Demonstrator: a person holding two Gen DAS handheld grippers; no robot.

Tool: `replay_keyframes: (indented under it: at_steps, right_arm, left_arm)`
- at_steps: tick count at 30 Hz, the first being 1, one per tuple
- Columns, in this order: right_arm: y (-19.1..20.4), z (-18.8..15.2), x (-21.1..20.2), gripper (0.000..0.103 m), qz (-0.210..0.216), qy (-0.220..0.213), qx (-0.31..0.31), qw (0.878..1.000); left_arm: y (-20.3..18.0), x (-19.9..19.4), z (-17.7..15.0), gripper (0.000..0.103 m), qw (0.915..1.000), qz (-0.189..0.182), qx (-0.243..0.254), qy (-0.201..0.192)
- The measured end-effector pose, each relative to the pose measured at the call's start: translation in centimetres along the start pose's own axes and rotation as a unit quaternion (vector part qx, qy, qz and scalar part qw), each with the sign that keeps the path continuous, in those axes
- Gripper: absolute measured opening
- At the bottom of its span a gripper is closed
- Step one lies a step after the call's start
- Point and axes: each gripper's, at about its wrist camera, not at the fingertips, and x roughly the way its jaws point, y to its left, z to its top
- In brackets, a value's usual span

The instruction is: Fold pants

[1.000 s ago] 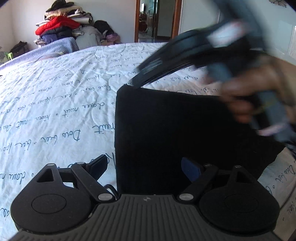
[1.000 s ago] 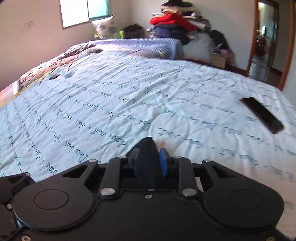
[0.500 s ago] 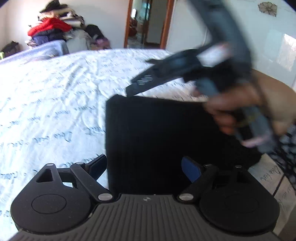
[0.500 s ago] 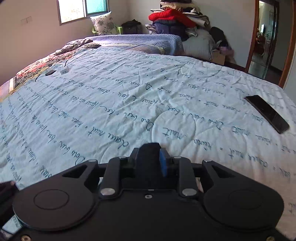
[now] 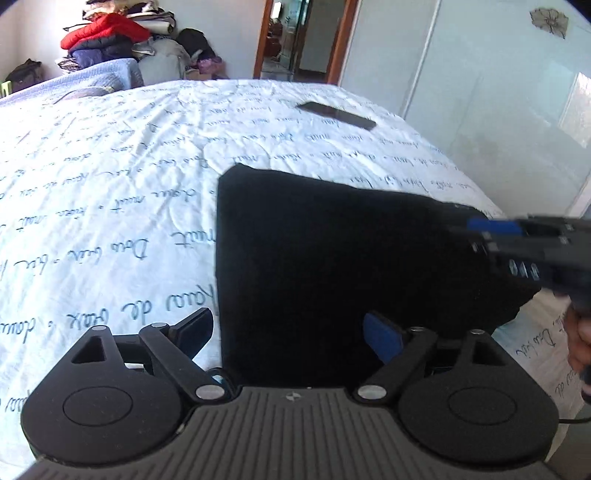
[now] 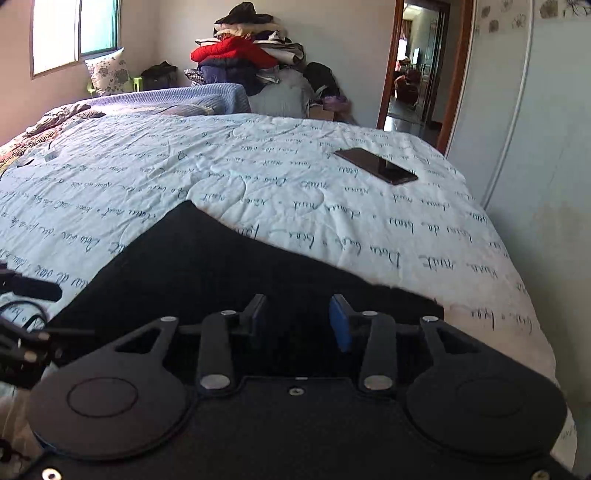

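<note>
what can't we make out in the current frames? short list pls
- Near edge of the black pants: both wrist views, hidden behind each gripper's body.
- Right gripper in the left wrist view: motion-blurred, cut by the right edge; jaw gap unreadable there.
- Left gripper in the right wrist view: only cables and a finger at the left edge.
- Fold layers: uniform black, no seams visible.
- Quilt script: too small far off.
- Phone screen: dark.

Bedroom in daylight. Wide bed (image 6: 332, 206) under pale blue quilt printed with handwriting. Dark phone (image 6: 376, 170) lying on quilt. Heap of clothes (image 6: 243, 51) against far wall. Window (image 6: 74, 33) at left, open wooden doorway (image 6: 417, 74) at right.
</note>
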Motion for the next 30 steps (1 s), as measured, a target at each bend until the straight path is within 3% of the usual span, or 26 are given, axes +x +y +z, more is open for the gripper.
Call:
replay_keyframes:
  at_steps: [3, 6, 9, 11, 15, 17, 20, 21, 23, 27, 30]
  right_arm:
    - [-0.5, -3.0, -0.6, 0.039, -0.018, 0.007, -0.013, 1.0]
    - [-1.9, -4.1, -2.6, 0.044, -0.067, -0.001, 0.023, 0.997]
    - [-2.5, -4.4, -4.7, 0.047, -0.061, -0.038, 0.057, 0.996]
    - [-1.9, -4.6, -4.8, 0.047, -0.053, -0.049, 0.038, 0.997]
    - [-1.4, -5.9, -3.2, 0.046, -0.062, -0.018, 0.006, 0.998]
    - [-2.5, -6.7, -3.4, 0.053, -0.051, -0.016, 0.043, 0.998]
    - [-3.6, -7.1, -5.4, 0.052, -0.028, -0.046, 0.096, 0.994]
    - [-3.7, -7.1, -5.8, 0.05, -0.024, -0.053, 0.103, 0.993]
    - [-3.5, -7.1, -6.0, 0.038, -0.021, -0.057, 0.099, 0.993]
    - [-3.0, -7.1, -5.6, 0.035, -0.028, -0.043, 0.074, 0.996]
    - [-3.5, -7.3, -5.6, 0.018, -0.039, -0.043, 0.079, 0.995]
  left_arm:
    - [-0.8, 1.3, -0.9, 0.093, 0.9996, 0.019, 0.014, 0.013]
    - [-1.0, 0.9, -1.1, 0.09, 0.9996, 0.024, 0.014, 0.01]
    - [-1.4, -0.5, -0.3, 0.09, 0.9995, 0.023, 0.016, -0.012]
    - [-2.2, -0.9, 0.5, 0.09, 0.9988, 0.025, 0.029, -0.031]
    - [-3.8, 0.4, 0.6, 0.09, 0.9971, 0.045, 0.059, -0.02]
    - [-4.3, 1.3, -0.1, 0.089, 0.9961, 0.057, 0.068, 0.008]
    - [-4.5, 0.1, -0.7, 0.09, 0.9956, 0.056, 0.075, -0.014]
    - [-4.7, -0.2, -0.5, 0.09, 0.9951, 0.056, 0.079, -0.018]
    - [-4.8, -0.5, -0.2, 0.09, 0.9943, 0.062, 0.081, -0.031]
    - [-5.2, -0.5, 0.5, 0.09, 0.9944, 0.061, 0.08, -0.031]
    - [-5.6, -0.3, 0.6, 0.09, 0.9946, 0.058, 0.082, -0.026]
